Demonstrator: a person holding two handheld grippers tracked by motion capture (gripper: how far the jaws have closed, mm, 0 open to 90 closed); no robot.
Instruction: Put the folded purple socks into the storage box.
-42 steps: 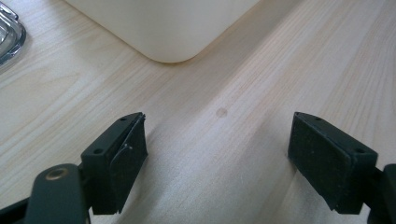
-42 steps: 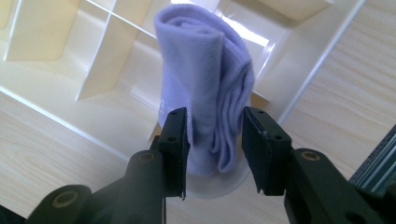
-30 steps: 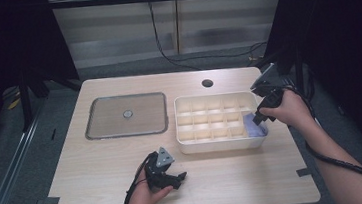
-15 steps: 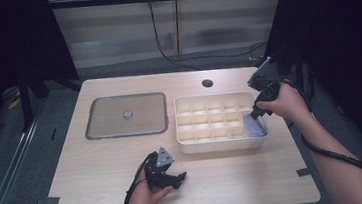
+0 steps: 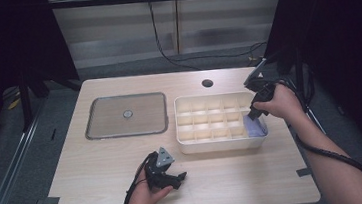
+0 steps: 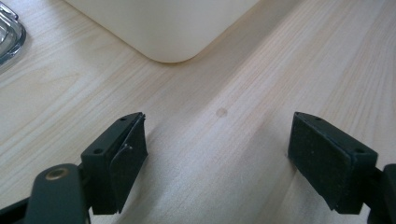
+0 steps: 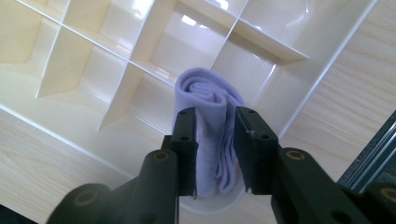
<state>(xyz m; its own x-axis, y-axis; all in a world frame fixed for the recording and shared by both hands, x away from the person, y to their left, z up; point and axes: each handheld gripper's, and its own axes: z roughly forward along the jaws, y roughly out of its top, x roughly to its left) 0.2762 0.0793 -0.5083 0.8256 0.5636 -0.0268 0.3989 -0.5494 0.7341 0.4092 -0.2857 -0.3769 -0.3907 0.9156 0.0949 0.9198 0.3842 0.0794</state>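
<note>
High view: since the earlier frames my right gripper (image 5: 256,111) has risen a little over the near right corner compartment of the divided tray (image 5: 221,143), and the lilac cloth (image 5: 255,128) shows more of itself in that corner; my left gripper (image 5: 168,176) has not moved, resting on the table (image 5: 76,182) just in front of the tray. The tray's right wall lies near the table's right edge; bare wood runs wide along the front, and the clear lid (image 5: 126,116) sits well apart to the left. Left gripper view: my left gripper (image 6: 217,158) has its jaws spread wide with bare wood between them; the tray's rounded corner (image 6: 173,42) is just ahead. Right gripper view: my right gripper (image 7: 215,154) is clamped on the rolled cloth (image 7: 211,109), gripped at both sides, its coiled end pointing into the corner compartment of the tray (image 7: 299,93), a detail the high view blurs.
</note>
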